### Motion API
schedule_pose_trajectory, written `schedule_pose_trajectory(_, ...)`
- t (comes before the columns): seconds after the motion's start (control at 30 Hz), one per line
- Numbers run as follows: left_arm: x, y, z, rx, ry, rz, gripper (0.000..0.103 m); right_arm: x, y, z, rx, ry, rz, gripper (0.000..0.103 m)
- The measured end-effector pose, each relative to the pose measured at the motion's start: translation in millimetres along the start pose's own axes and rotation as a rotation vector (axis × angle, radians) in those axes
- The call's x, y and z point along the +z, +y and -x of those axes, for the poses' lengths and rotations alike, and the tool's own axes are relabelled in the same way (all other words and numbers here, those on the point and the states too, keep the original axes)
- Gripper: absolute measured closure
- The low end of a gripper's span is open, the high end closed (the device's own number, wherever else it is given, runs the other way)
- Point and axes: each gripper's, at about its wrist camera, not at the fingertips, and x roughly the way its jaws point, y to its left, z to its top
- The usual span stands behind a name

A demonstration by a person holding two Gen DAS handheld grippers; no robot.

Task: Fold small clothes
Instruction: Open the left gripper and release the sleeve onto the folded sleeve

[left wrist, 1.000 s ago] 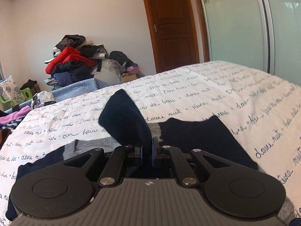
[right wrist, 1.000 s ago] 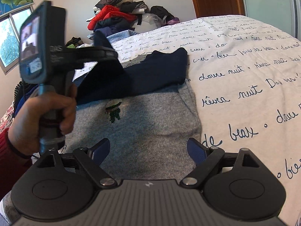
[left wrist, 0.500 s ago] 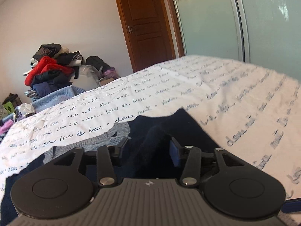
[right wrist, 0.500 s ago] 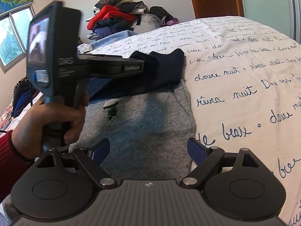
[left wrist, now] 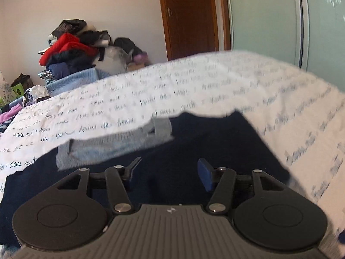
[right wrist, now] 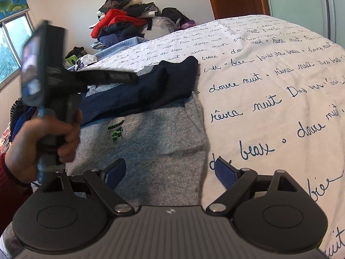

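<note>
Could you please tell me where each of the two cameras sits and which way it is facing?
Left wrist: sits on the left claw, facing forward and down across the navy sleeve on the bed toward the door; only its open fingers show.
Right wrist: sits on the right claw, facing over the grey sweater; its open fingers, the left hand and the left claw's handle show.
Shared: sweater, navy sleeve, bed, clothes pile, door.

Bedspread right of sweater bare; left tongs overhang sweater.
</note>
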Motion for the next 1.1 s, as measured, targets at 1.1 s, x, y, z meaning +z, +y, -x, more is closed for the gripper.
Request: schedule_pose_trajectory(1.1, -91.1, 72.0, 141.4, 0.152, 0.120, 0.300, 0.010, -31.1, 59.7, 43.4, 0.048, -0.009, 0.131, 0.013)
